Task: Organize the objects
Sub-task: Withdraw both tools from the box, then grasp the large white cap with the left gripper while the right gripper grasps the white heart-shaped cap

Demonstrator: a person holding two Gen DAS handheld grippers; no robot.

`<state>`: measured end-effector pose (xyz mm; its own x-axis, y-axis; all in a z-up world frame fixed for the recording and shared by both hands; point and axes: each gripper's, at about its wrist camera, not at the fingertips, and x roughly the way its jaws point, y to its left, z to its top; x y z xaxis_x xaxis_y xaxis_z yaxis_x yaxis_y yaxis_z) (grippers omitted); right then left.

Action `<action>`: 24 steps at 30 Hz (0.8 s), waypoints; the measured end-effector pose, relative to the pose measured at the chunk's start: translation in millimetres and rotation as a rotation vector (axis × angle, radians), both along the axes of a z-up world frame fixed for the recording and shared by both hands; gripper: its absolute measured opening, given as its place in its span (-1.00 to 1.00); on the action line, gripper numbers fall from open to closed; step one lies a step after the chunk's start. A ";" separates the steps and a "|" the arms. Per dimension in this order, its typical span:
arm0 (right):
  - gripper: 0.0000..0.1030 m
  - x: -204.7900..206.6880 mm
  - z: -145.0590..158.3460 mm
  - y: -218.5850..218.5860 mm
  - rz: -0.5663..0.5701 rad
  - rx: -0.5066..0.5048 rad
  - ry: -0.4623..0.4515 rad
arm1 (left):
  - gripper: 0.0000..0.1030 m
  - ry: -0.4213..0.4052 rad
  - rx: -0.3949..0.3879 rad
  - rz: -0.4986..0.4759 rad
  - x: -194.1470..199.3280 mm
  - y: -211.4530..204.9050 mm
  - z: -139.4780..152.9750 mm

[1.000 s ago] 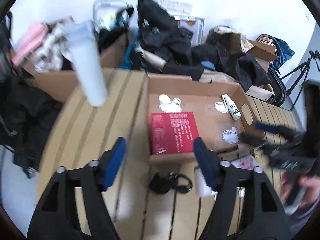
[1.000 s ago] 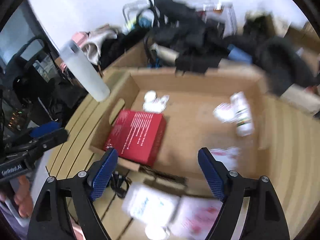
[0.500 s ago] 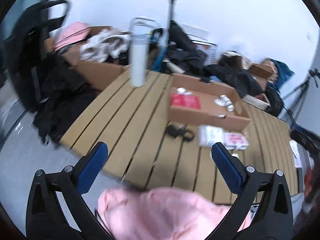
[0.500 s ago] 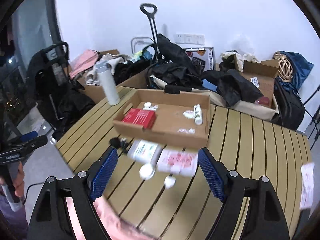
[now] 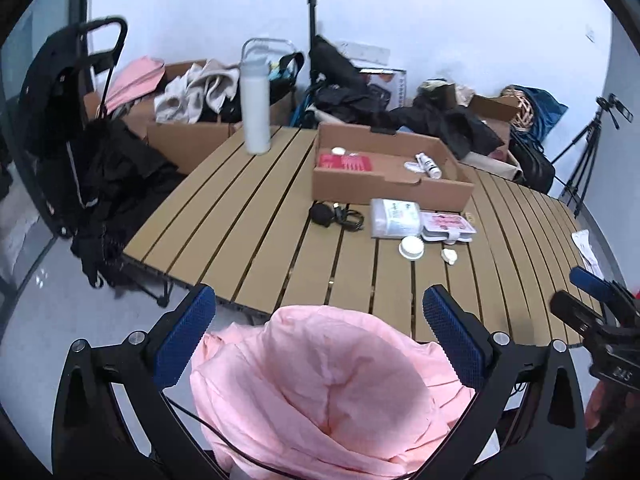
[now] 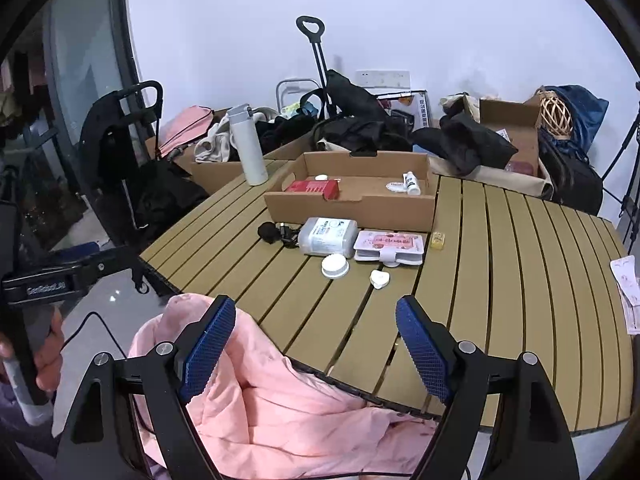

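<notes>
Black angular frames on both handheld tools, left gripper [image 5: 319, 312] and right gripper [image 6: 315, 322] alike, each tipped with blue cross-hatched fingers [image 5: 185, 334] and dotted with silver screws. White lettering runs along the left tool's black body, a thin black cable trails beneath, and the person wears a rumpled pink garment [image 5: 320, 392]

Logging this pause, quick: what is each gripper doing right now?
Left gripper: open wide, holding nothing; pink cloth lies below it.
Right gripper: open, holding nothing, above the table edge.

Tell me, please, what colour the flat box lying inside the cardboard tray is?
Red flat box, clearest in the right wrist view.
</notes>
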<state>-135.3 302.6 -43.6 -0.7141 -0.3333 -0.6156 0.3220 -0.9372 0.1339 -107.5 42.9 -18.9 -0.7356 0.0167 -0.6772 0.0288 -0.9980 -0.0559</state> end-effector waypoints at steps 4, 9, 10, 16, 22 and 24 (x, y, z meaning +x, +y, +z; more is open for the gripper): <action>0.66 -1.0 -16.7 -1.2 -0.014 0.024 -0.036 | 1.00 0.012 -0.053 -0.026 -2.0 11.1 -5.8; 0.65 -7.3 -45.7 2.0 -0.011 0.042 -0.071 | 1.00 -0.007 -0.039 -0.173 -29.5 40.3 -30.5; 0.65 -9.5 -51.1 2.8 -0.012 0.055 -0.071 | 0.99 -0.019 -0.044 -0.196 -40.2 49.7 -36.3; 0.65 -47.4 -77.9 18.3 -0.042 0.076 -0.094 | 0.50 -0.161 0.025 -0.354 -140.6 105.3 -87.9; 0.65 -105.1 -107.1 22.9 -0.023 0.060 -0.159 | 0.05 -0.338 0.047 -0.314 -215.3 123.5 -144.2; 0.65 -124.8 -119.4 22.2 -0.021 0.051 -0.203 | -0.24 -0.364 0.071 -0.329 -219.3 124.7 -154.1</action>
